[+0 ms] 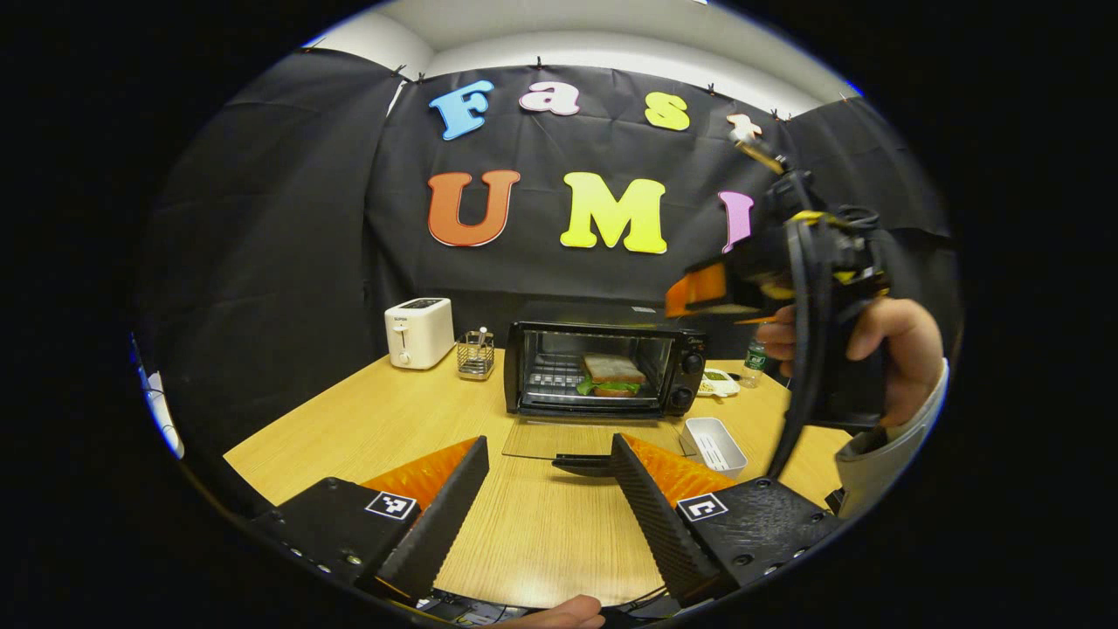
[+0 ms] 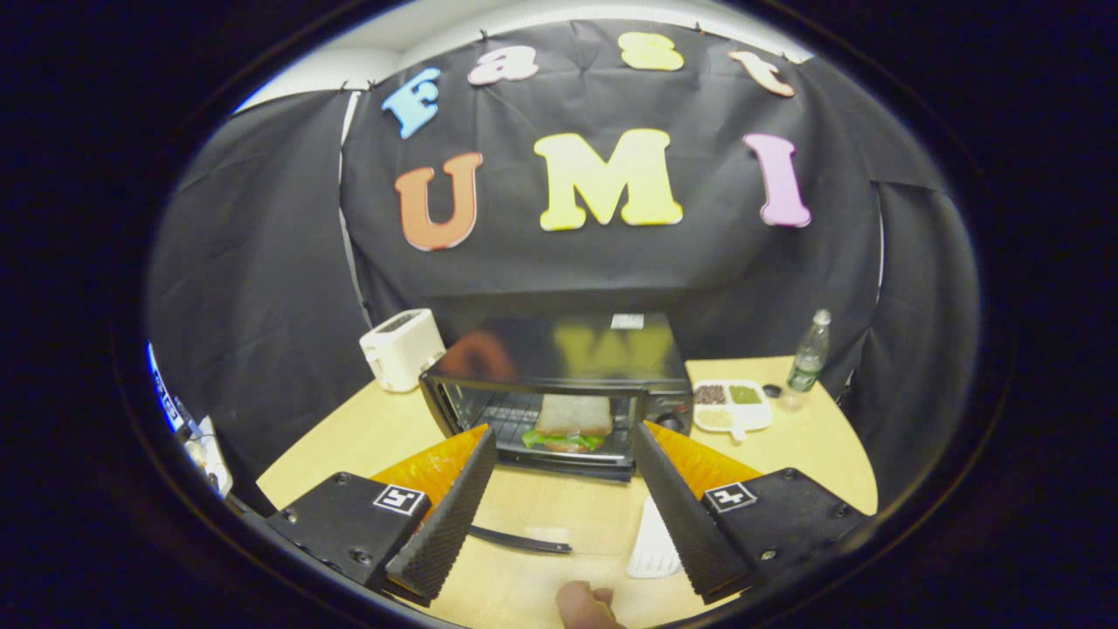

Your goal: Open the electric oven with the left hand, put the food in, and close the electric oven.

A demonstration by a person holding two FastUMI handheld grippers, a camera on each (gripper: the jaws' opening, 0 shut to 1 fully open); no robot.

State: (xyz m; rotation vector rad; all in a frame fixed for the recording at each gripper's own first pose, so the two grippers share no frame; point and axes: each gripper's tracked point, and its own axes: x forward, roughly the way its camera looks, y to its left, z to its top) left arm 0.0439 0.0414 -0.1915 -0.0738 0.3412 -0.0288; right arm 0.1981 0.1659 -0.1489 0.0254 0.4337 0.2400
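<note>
The black electric oven [image 1: 603, 336] stands mid-table with its glass door [image 1: 594, 437] folded down flat, handle nearest me. A sandwich [image 1: 611, 374] of bread and green leaf lies on the rack inside. My left gripper [image 1: 548, 442] hovers open just in front of the lowered door, nothing between its fingers. In the right gripper view the oven [image 2: 559, 349] and sandwich [image 2: 572, 418] sit straight ahead. The right gripper [image 2: 563, 431] is open and empty above the door handle [image 2: 520, 540]. A hand holds that right gripper [image 1: 707, 293] high to the oven's right.
A white toaster [image 1: 419, 332] and a wire holder [image 1: 476, 354] stand left of the oven. A small white tray [image 1: 714, 441], a divided plate of food [image 1: 718, 382] and a bottle [image 1: 755, 358] sit on its right. The wooden table [image 1: 349, 419] runs back to the cloth wall.
</note>
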